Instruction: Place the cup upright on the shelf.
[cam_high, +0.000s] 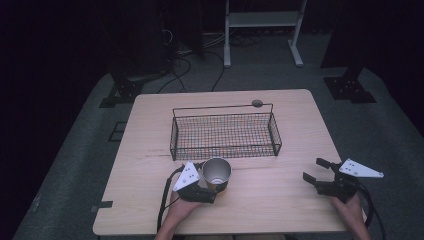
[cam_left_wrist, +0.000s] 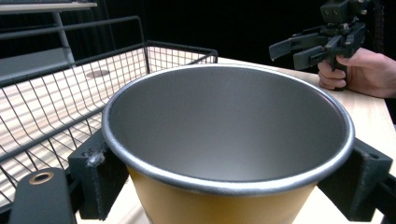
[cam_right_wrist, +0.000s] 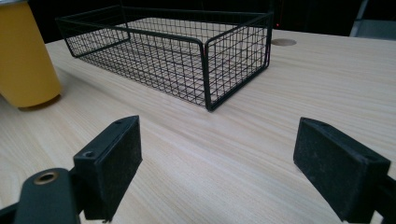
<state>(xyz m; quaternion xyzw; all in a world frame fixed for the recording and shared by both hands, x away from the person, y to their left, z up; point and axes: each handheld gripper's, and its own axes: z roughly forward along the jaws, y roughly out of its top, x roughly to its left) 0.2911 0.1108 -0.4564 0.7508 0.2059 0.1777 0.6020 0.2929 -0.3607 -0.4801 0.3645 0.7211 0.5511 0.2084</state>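
A yellow cup (cam_high: 217, 173) with a grey metal inside stands upright on the wooden table, just in front of a black wire basket (cam_high: 225, 150). My left gripper (cam_high: 218, 186) is shut on the cup, one pad pressed to each side below the rim (cam_left_wrist: 229, 184). The basket (cam_left_wrist: 70, 93) lies to the left behind it and holds nothing. My right gripper (cam_high: 313, 169) rests low near the table's right edge, open, with bare wood between its pads (cam_right_wrist: 116, 163). From there the cup (cam_right_wrist: 25, 56) appears at the far left and the basket (cam_right_wrist: 205, 56) ahead.
A round grey grommet (cam_high: 257, 103) sits in the tabletop behind the basket. A white metal stand (cam_high: 262, 30) and cables are on the floor beyond the table. The other hand with its right gripper (cam_left_wrist: 303, 46) shows past the cup.
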